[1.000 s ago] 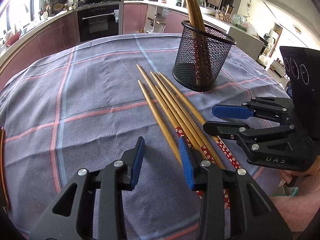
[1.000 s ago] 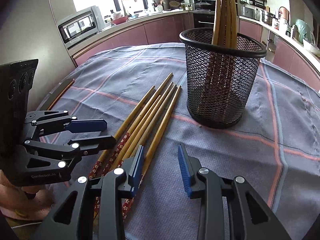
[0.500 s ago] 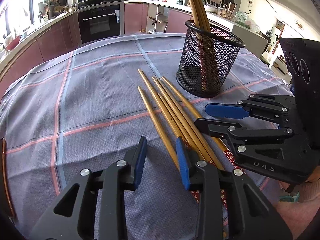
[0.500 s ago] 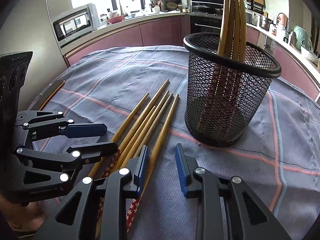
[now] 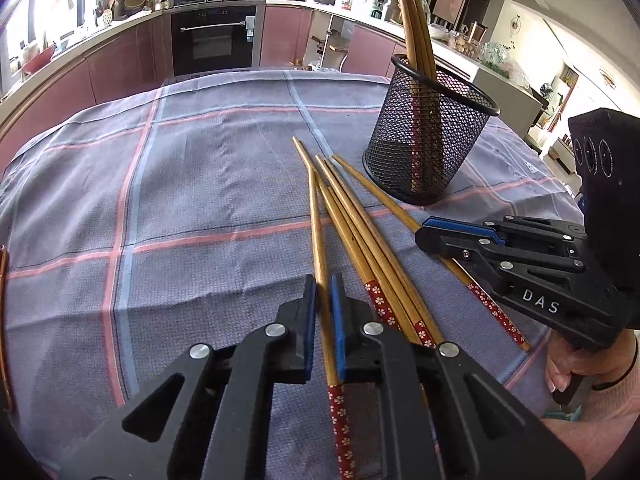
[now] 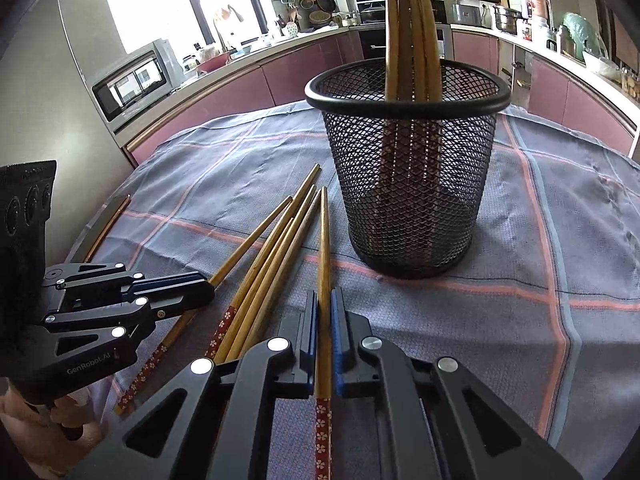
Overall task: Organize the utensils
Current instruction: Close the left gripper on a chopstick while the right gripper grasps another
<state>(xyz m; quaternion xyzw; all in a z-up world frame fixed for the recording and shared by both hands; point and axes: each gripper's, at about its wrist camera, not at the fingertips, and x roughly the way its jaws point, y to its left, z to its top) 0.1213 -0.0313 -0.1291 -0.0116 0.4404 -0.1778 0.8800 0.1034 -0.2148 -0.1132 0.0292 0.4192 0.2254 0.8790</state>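
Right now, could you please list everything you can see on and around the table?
Loose chopsticks: five, bamboo with red floral ends, on the cloth beside the holder.
Mesh holder: one, black, upright on the cloth.
Chopsticks in holder: at least three, bamboo, standing.
Tablecloth: one, grey-blue with pink checks.
Microwave: one, silver, on the counter.
Oven: one, black, built in.
Left gripper: shut on one chopstick.
Right gripper: shut on another.

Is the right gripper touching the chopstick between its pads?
Touching. The right wrist view shows the right gripper with both blue pads pressed against one chopstick, no gap on either side.
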